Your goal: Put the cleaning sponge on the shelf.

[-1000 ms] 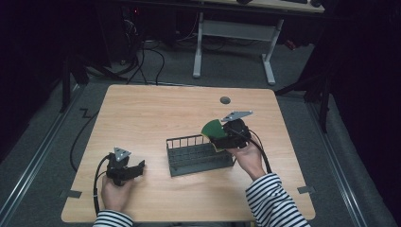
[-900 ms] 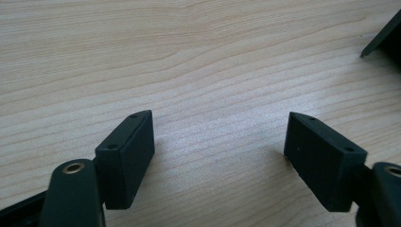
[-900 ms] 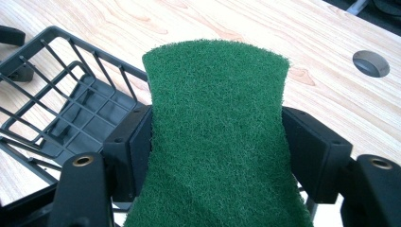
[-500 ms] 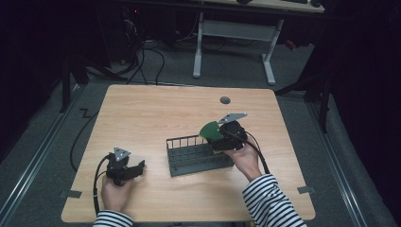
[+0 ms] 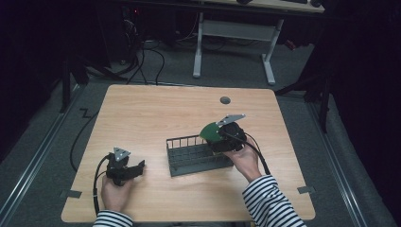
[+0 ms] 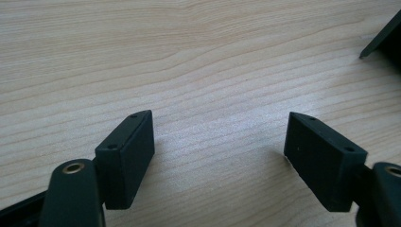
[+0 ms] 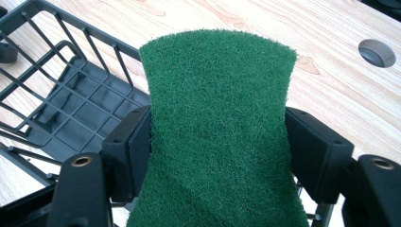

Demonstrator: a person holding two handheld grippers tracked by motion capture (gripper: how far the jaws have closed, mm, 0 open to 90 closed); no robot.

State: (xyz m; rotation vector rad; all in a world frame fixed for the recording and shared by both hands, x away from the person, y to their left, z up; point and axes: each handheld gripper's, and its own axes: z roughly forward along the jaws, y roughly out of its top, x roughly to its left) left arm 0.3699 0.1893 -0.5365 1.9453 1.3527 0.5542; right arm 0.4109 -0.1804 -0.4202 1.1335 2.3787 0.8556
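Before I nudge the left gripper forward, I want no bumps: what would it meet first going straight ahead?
Probably the dark wire basket: the open left gripper rests on the table pointing toward it, bare wood between.

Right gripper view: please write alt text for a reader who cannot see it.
A green scouring pad is pinched at its sides between the right claw's two black jaws, bowing slightly. Behind and to the left sits a dark wire rack on a light wooden table with a round grey grommet.
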